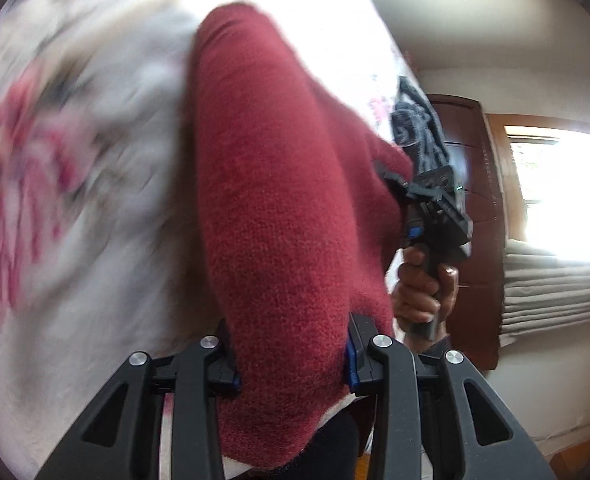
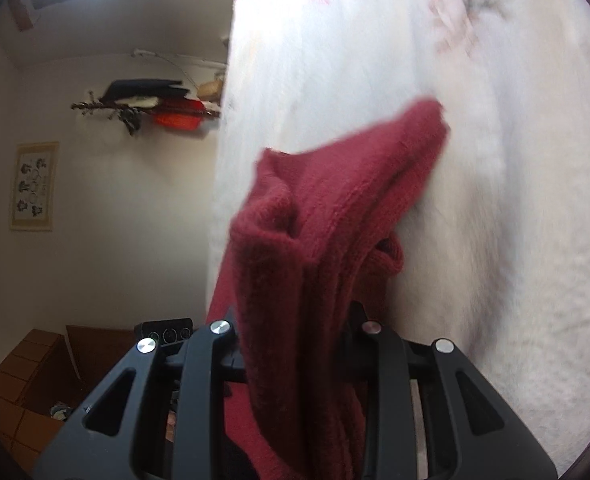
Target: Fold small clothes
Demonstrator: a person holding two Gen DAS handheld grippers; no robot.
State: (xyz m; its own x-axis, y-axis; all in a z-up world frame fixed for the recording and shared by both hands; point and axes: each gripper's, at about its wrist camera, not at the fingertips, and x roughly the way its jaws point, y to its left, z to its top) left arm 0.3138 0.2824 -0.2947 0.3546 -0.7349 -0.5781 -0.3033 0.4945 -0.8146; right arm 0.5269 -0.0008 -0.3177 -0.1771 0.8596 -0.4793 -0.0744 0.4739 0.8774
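Observation:
A dark red knit garment (image 1: 271, 208) hangs stretched between both grippers, in front of a white bedspread with pink flowers (image 1: 75, 160). My left gripper (image 1: 291, 364) is shut on one end of it, the thick knit bunched between the fingers. In the left wrist view a hand (image 1: 419, 292) holds my right gripper (image 1: 399, 184), which grips the garment's other end. In the right wrist view the right gripper (image 2: 295, 344) is shut on folded layers of the red garment (image 2: 335, 208), whose far end trails against the bedspread (image 2: 495, 200). Both views are tilted and blurred.
A dark blue-grey cloth (image 1: 415, 128) lies on the bed beyond the right gripper. A brown door (image 1: 475, 200), a bright window (image 1: 555, 192) and a blind are at the right. The right wrist view shows a wall shelf (image 2: 155, 108), a framed picture (image 2: 35, 186) and a wooden floor (image 2: 23, 392).

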